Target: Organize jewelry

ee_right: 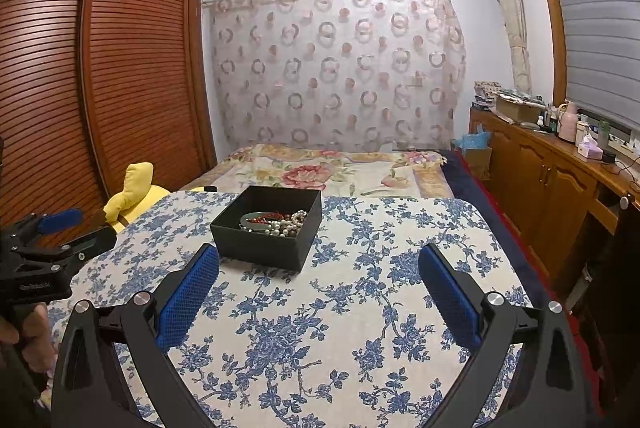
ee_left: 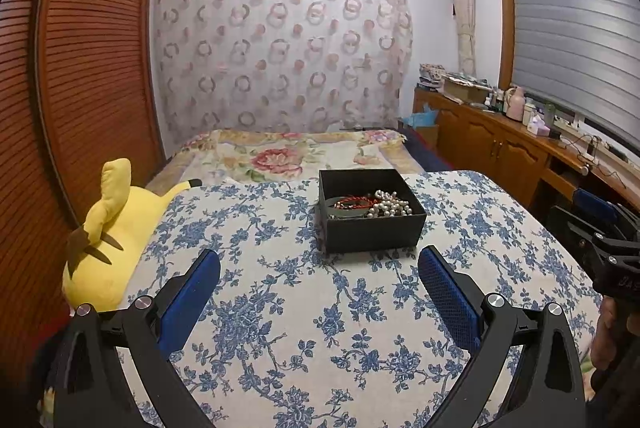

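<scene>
Black and open-topped, the box [ee_left: 370, 212] sits on the blue-flowered cloth of the bench [ee_left: 280, 308], toward its far edge, with the bed [ee_left: 288, 152] just beyond. Inside lie a tangle of pearl beads [ee_left: 387, 205], a red cord bracelet [ee_left: 354, 203] and what looks like a pale green bangle [ee_right: 256, 219], all heaped together at the box's nearer right part. Both pairs of fingers stand wide apart and hold nothing. The left gripper [ee_left: 319, 268] faces the box nearly head on, slightly to its right of centre, so it looks the nearer and better lined up; the right gripper [ee_right: 319, 268] has the box ahead and off to its left, past the left fingertip. The box's long side runs roughly across the left view and skewed in the right view. A reach would likely go forward and down over the near wall, which could catch a finger. Open cloth lies on every side of the box; a yellow plush toy [ee_left: 108, 240] lies off the bench's left edge, clear of the path.
</scene>
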`<control>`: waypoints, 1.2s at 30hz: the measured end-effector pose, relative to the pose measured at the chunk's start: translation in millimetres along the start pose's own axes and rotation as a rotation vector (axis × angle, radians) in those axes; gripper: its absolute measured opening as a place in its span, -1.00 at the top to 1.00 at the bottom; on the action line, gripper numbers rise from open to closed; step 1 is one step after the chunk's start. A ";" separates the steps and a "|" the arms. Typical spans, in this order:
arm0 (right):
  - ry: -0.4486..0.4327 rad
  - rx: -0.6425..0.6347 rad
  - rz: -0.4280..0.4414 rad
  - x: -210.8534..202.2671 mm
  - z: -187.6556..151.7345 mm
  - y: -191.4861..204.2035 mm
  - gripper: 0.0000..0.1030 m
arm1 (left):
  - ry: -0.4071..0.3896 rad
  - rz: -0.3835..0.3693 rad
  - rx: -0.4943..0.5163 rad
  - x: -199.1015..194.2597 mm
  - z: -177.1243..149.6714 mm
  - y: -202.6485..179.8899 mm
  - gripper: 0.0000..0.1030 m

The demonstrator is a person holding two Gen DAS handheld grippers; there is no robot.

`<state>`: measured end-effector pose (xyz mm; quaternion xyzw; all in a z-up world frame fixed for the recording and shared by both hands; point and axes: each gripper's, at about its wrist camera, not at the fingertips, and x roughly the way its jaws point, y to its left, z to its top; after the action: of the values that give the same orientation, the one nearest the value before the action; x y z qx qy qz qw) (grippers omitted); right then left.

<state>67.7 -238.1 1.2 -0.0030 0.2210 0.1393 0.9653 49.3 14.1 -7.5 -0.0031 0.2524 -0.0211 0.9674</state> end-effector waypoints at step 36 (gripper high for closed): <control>-0.002 0.004 -0.004 1.1 -0.5 -1.8 -0.95 | -0.021 0.004 0.000 -6.1 1.9 3.3 -0.86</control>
<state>68.9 -239.6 0.1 -0.0011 0.2201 0.1367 0.9659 45.1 17.7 -2.9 -0.0026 0.2421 -0.0192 0.9701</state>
